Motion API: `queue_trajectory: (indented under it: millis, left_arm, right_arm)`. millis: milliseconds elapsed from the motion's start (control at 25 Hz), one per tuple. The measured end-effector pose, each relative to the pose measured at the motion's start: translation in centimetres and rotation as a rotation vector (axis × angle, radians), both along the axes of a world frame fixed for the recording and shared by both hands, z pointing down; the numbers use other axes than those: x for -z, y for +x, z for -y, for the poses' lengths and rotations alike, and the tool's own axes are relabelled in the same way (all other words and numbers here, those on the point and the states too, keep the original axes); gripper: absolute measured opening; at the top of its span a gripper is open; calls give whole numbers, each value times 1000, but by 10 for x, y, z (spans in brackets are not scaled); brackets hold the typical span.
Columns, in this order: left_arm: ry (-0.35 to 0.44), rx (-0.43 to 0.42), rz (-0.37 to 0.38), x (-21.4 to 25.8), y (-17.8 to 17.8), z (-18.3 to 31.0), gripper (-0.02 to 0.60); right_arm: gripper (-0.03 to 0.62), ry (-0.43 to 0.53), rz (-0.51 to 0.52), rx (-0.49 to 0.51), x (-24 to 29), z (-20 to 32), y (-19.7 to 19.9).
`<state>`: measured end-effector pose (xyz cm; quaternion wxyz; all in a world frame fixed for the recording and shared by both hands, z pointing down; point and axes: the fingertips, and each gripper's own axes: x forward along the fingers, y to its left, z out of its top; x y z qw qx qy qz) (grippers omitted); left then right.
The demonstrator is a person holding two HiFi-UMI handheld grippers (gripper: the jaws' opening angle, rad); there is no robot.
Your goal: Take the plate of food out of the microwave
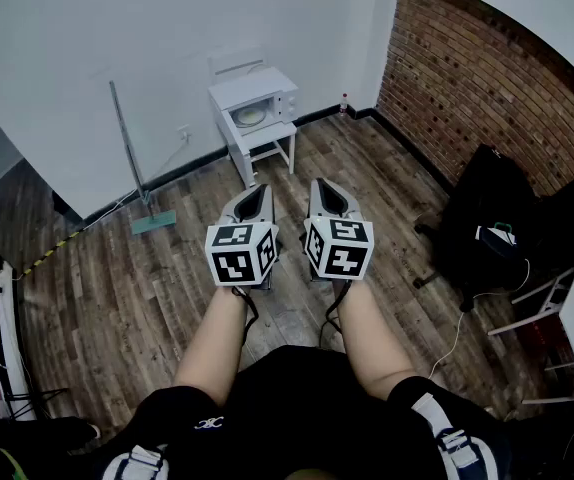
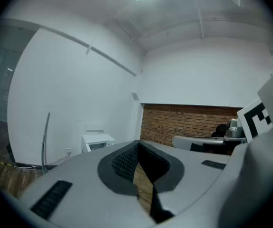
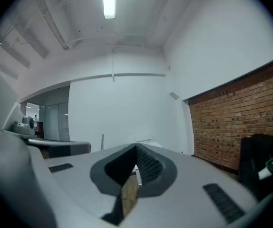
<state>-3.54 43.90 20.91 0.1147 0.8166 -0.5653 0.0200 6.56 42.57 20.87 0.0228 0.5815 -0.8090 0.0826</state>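
Two tools sit side by side in front of us, the left tool (image 1: 256, 192) and the right tool (image 1: 323, 186). Each is clenched, its tips meeting on nothing, and both point roughly level across the room.

We judge that the task has barely started and the step in hand is the approach. The next move calls for crossing the room until the oven is within reach. After that, a tool must loosen to deal with the door and take the plate by its rim, keeping it level so the food stays put.

Beneath us and ahead runs a dark plank floor (image 1: 367, 173). Toward its right edge stand a black chair (image 1: 487, 218) and bags. At the far edge a mop (image 1: 132, 158) leans on the white wall (image 1: 117, 28).

Further along that edge, near the corner with the brick wall (image 1: 467, 78), stands a small white worktop (image 1: 269, 148). The microwave (image 1: 267, 86), well apart from us, fills its top. A pale round plate (image 1: 250, 116) seems to show inside, but we cannot tell whether the door is open.
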Motion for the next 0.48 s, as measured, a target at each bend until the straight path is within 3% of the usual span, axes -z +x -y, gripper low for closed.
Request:
queue_trajectory:
  millis: [480]
  left_arm:
    - [-17, 29, 14, -10, 38, 11, -2]
  right_arm:
    - [12, 21, -38, 50, -8, 12, 34]
